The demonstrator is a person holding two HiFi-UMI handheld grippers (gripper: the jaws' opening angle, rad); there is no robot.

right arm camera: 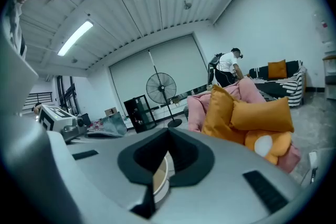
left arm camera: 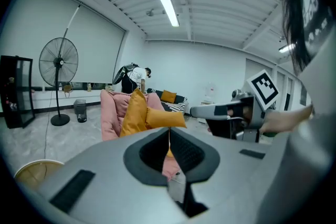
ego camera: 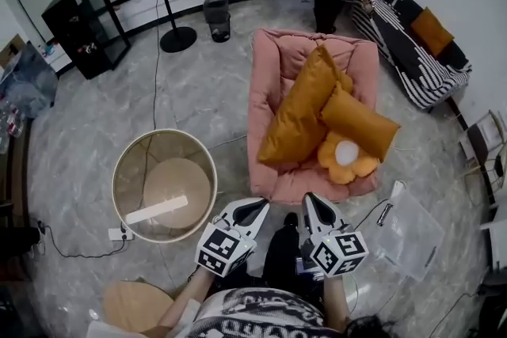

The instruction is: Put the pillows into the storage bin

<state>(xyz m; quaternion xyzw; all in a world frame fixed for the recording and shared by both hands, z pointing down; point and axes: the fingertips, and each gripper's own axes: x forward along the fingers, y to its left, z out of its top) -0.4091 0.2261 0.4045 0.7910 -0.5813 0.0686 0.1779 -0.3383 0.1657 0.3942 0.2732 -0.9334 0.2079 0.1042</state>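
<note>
Pillow-storage task, approach stage. A pink floor lounger point(ego camera: 273, 87) is lying directly ahead of both claws, its near edge just beyond their tips, and is carrying all three pillows. The round storage bin point(ego camera: 115, 184) is standing on the floor just beside the left claw point(ego camera: 256, 206), on its outer side, with none of the pillows in it. A long orange pillow point(ego camera: 295, 116) is lying ahead of the gap between the claws, a shorter orange pillow point(ego camera: 360, 123) is resting across it ahead of the right claw point(ego camera: 311, 202), and a small flower-shaped pillow point(ego camera: 346, 158) is sitting nearest that claw, partly under the shorter one. Both claws are hovering side by side with their jaws pressed together and holding nothing, as each gripper view is showing. Probable hazards: jaws arriving unopened would merely shove a pillow; because the pillows are overlapping, pulling the long one would likely drag the others onto the floor; a pinch on cover fabric alone could slip; and the long pillow, carried crosswise, could catch the bin's rim and tip it.
</note>
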